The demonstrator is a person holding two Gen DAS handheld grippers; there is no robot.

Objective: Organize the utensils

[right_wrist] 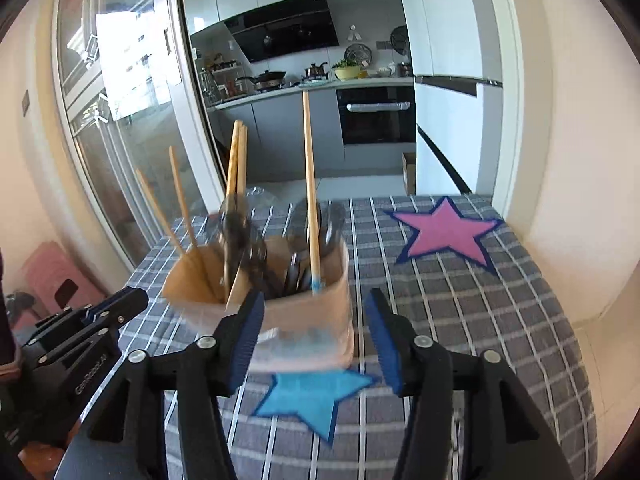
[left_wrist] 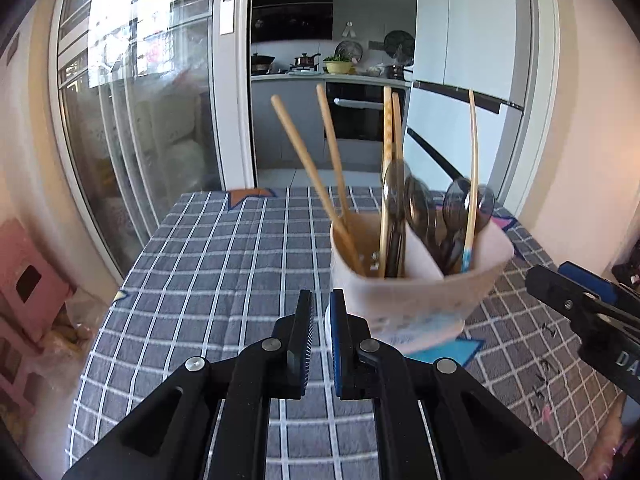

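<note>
Chopsticks of pale wood and dark metal spoons stand in my pale pink plastic holder on the checked desk. Right tool released around it; left tool clenched, empty.

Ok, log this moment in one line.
holder: upright on cloth, chopsticks and spoons inside | left tongs: shut, empty | right tongs: open around holder

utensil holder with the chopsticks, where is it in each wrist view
Left wrist view: the utensil holder is right of centre, just beyond the shut left tongs.
Right wrist view: it is centre-left, between the open right tongs.
Shared landmark: the blue star under its base.
</note>
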